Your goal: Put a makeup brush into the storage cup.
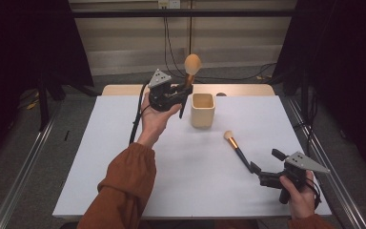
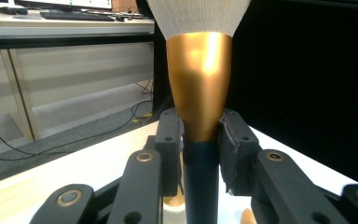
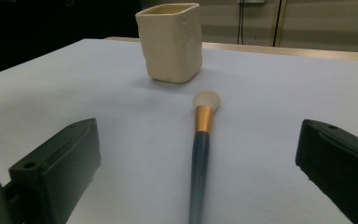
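Left gripper pinched the large gold-ferruled, dark-handled makeup brush upright just left of the cream square ceramic cup; handle should centre over the mouth before lowering; right gripper sat spread around 1 smaller brush.

Around the cup you have bare desk at 6, 8 and 3 o'clock. At its 10 o'clock your left tool holds the big brush upright, crowding that side. The small brush lies at the cup's 5 o'clock, between your right tool's spread jaws.
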`<state>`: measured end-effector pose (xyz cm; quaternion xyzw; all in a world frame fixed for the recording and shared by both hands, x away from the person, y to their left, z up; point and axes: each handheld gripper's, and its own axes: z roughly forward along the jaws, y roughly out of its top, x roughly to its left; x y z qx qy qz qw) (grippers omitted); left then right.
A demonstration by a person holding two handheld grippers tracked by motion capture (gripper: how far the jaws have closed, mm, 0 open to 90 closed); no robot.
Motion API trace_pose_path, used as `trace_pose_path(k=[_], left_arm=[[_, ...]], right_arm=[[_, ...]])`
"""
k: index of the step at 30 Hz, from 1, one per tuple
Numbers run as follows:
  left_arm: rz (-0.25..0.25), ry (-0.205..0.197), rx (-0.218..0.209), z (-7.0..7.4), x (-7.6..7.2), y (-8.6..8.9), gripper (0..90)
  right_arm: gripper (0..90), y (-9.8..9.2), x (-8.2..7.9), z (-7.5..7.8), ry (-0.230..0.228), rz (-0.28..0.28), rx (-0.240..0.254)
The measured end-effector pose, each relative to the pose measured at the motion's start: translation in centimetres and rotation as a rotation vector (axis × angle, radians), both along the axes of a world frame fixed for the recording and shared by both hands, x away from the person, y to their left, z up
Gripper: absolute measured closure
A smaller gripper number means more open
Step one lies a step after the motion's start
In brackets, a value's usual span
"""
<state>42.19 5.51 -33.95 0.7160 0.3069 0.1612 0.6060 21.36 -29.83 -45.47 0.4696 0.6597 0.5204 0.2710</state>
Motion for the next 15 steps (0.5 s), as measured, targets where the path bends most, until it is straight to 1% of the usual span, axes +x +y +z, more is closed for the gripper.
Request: trace_pose_path(k=[8,9,11,13,15], left_arm=[[-0.014,-0.013,-0.007,0.1,1.6,-1.7,71.5],[-0.014,-0.013,-0.007,0.1,1.6,-1.7,71.5],[-0.01,-0.009,-0.013,0.1,2.0,-2.1,71.5],[-0.008,0.008,-0.029,0.1,2.5,-2.3,71.5],[0.0,0.001,-0.015,0.1,2.6,-2.6,71.5]], right_arm=[[0.0,-0.1,0.0,0.0,0.001,-0.002,0.006],[0.0,-0.1,0.0,0.0,0.001,-0.002,0.006],[0.0,-0.1,0.0,0.0,-0.002,-0.003,0.008],[0.0,-0.1,-0.1,0.0,-0.003,-0.002,0.005],[0.0,-0.1,-0.1,0.0,-0.002,-0.002,0.007]])
